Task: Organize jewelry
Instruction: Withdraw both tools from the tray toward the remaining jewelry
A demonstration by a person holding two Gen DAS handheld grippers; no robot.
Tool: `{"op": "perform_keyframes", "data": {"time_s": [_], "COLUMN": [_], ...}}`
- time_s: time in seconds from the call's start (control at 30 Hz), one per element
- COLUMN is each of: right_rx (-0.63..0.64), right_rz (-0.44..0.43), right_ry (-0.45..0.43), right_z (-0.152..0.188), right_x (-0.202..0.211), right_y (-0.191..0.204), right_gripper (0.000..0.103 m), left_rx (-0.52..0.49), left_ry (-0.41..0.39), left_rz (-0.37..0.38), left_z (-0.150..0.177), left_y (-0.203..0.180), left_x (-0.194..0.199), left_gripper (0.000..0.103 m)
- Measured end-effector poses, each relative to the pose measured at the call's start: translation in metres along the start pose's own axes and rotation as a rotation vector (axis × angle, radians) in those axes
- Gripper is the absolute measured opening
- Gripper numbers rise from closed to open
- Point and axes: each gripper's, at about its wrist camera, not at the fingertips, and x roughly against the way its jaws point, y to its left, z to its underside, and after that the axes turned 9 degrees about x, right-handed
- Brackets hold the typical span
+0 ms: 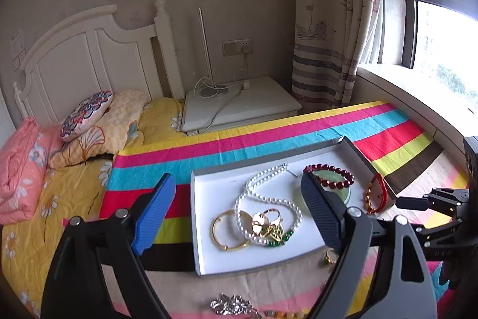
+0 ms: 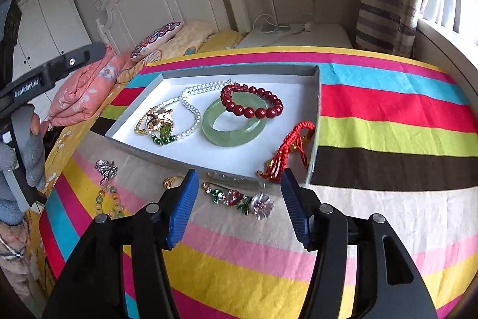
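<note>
Left wrist view
left gripper [image 1: 239,205]: ribbed blue pads, black frame, fingers spread wide with nothing pinched; they hang over the near left part of the tray
tray [image 1: 209,259]: shallow grey cardboard box with a white floor, sitting on the striped cloth [image 1: 269,127]
inside it: a white pearl necklace [image 1: 266,196] looped loosely, a plain gold bangle [image 1: 230,232], a shiny gold and green tangle [image 1: 269,226] I can't sort out, dark red glossy beads [image 1: 331,175]
hard to see: the right pad covers most of the pale green ring; a silver piece at the bottom edge is cut off

Right wrist view
right gripper [image 2: 239,199]: same ribbed blue pads, fingers apart and empty, just above the flower brooch [image 2: 239,199] lying on the cloth in front of the tray
jade bangle [image 2: 234,124]: thick, smooth, translucent green, with the red beads resting on its far rim
red cord bracelet [image 2: 286,151]: braided, draped over the tray's near right corner
loose on the cloth: a gold ring [image 2: 171,181], a silver charm on coloured beads [image 2: 106,169]
writing: "GenRobot.AI" on the other gripper at the left edge, held by a grey-gloved hand [image 2: 30,151]
</note>
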Motion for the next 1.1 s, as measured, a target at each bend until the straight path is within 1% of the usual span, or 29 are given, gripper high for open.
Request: {"op": "perform_keyframes", "data": {"time_s": [0.07,0.17,0.3,0.4,0.47,0.53,0.67,0.7,0.8,0.9,1.0,1.1], "right_rx": [-0.021,-0.041,-0.056,-0.038,-0.001,0.016,0.034,0.040,0.057,0.067,0.077,0.101], "right_rz": [-0.007,-0.005,-0.008,0.000,0.033,0.028,0.050,0.056,0.065,0.067,0.066,0.071], "right_ry": [-0.005,-0.014,-0.032,-0.034,-0.038,-0.047,-0.026,-0.022,0.000,0.021,0.091,0.113], "right_z": [0.007,0.015,0.027,0.035,0.036,0.036,0.036,0.036,0.036,0.032,0.027,0.017], "right_x": [0.006,0.013,0.019,0.019,0.020,0.022,0.016,0.014,0.010,0.003,-0.014,-0.025], "right_y": [-0.006,-0.012,-0.011,-0.002,0.006,0.010,0.014,0.015,0.019,0.020,0.020,0.019], "right_gripper": [0.055,0.055,0.055,0.055,0.055,0.055,0.055,0.055,0.055,0.055,0.055,0.055], "left_rx": [0.041,0.102,0.191,0.275,0.324,0.352,0.380,0.398,0.422,0.434,0.440,0.438], "left_ry": [0.001,0.004,0.035,0.070,0.097,0.121,0.138,0.162,0.148,0.170,0.166,0.167], "left_rz": [0.006,-0.016,-0.010,0.017,0.045,0.072,0.085,0.091,0.113,0.132,0.140,0.150], "left_z": [0.015,0.042,0.078,0.101,0.114,0.126,0.147,0.150,0.153,0.154,0.153,0.154], "left_y": [0.010,0.025,0.046,0.063,0.072,0.078,0.082,0.084,0.089,0.090,0.093,0.092], "left_x": [0.008,0.020,0.036,0.044,0.046,0.048,0.040,0.036,0.037,0.033,0.032,0.031], "left_gripper": [0.089,0.089,0.093,0.094,0.094,0.094,0.094,0.094,0.094,0.094,0.094,0.094]}}
